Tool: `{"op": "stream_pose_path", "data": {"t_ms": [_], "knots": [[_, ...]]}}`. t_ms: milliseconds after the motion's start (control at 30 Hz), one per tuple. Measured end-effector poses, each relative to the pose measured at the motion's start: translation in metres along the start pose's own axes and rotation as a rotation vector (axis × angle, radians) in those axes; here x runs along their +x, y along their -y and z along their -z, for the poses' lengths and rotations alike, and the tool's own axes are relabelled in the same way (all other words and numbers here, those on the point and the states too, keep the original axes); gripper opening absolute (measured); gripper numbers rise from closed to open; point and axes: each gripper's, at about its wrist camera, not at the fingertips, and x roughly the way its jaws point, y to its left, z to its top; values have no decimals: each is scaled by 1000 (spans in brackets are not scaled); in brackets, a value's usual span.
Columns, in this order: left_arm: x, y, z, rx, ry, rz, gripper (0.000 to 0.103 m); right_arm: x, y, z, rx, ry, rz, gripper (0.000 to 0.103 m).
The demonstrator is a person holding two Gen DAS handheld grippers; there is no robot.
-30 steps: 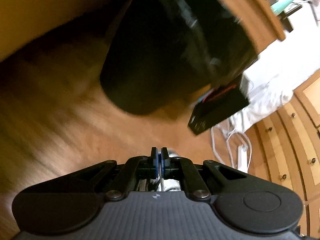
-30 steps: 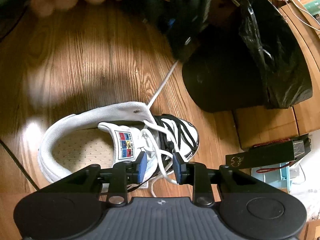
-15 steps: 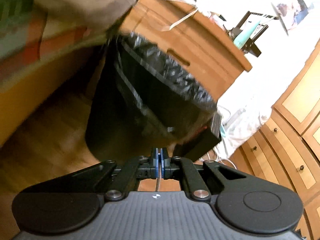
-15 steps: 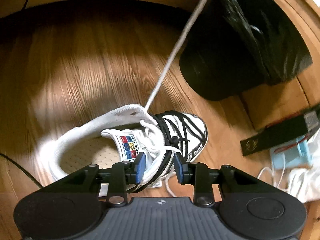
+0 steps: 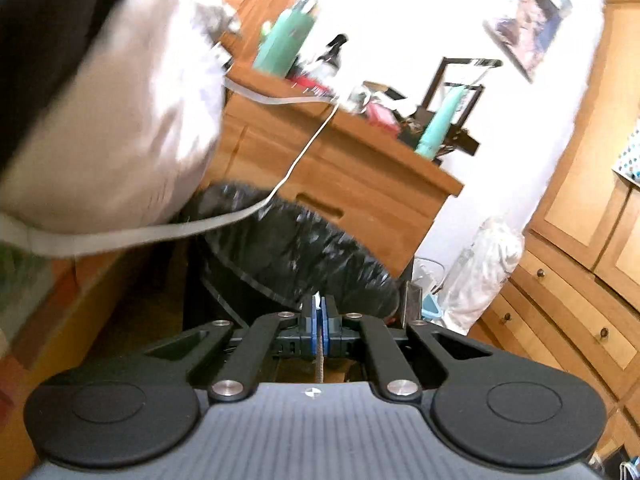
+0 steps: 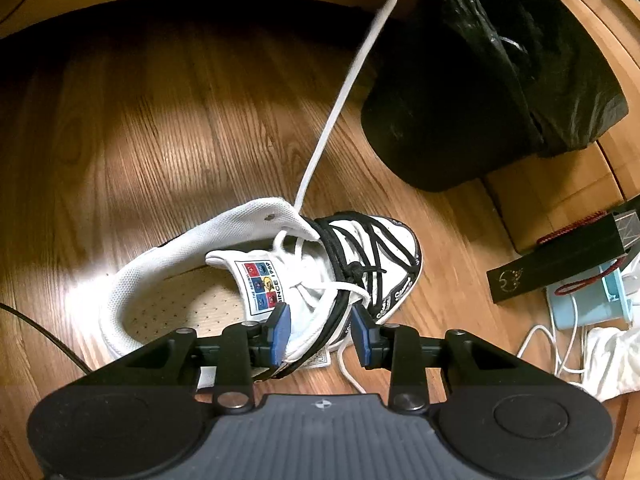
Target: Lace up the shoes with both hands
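Note:
A white sneaker [image 6: 256, 212] with black stripes lies on the wooden floor [image 6: 140, 120], its toe pointing away in the right wrist view. A white lace [image 6: 340, 100] runs taut from the shoe's top eyelet up and out of the frame's top. My right gripper [image 6: 319, 326] hovers at the shoe's near side with its jaws opening; the shoe's side wall and a loose lace loop sit between them. My left gripper [image 5: 319, 320] is raised high and shut on the lace [image 5: 319, 364], which shows as a thin strand between the blue pads.
A black bin lined with a black bag [image 6: 480, 80] stands just beyond the shoe, also low in the left wrist view as the bin [image 5: 300, 248]. Behind it is a wooden dresser [image 5: 360, 168]. A black box [image 6: 560, 256] and white cables [image 6: 560, 344] lie right. A pale sleeve [image 5: 112, 120] fills the upper left.
The left gripper has risen with the lace, its view lifting from the floor to the dresser top. The lace now stretches longer and tighter from the shoe. The right jaws have widened.

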Motion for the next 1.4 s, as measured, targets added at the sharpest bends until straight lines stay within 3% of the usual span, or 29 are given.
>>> {"op": "stream_pose_path", "data": {"t_ms": [167,333,467,567,667,767,833,900,967,1067,1167,1233,1400], "knots": [[-12,20,-10,78,-1,17,3,0,3,1,19,3,-16,37],[-8,43,-3,242,-12,-33,3,-8,6,2,40,22,-33,37],[-15,46,-10,211,-10,-4,3,-19,11,4,70,52,-38,37],[-12,48,-7,243,-24,-20,3,-20,16,5,103,51,-52,37],[-1,44,5,287,-100,-51,3,-20,21,5,133,46,-62,37],[12,40,24,409,-174,-168,4,-23,25,7,164,47,-80,37],[15,36,34,462,-220,-187,7,-28,25,10,181,59,-97,37],[18,31,42,454,-279,-163,21,-34,30,13,219,68,-119,37],[19,33,51,486,-303,-151,27,-40,36,18,263,74,-136,37],[23,43,60,562,-314,-152,29,-54,49,27,325,65,-132,37],[33,61,65,606,-333,-46,36,-68,56,38,337,24,-112,37],[47,80,76,664,-363,70,37,-76,59,46,317,-32,-121,37],[105,126,127,825,-465,300,38,-93,22,72,73,-120,-190,37]]}}
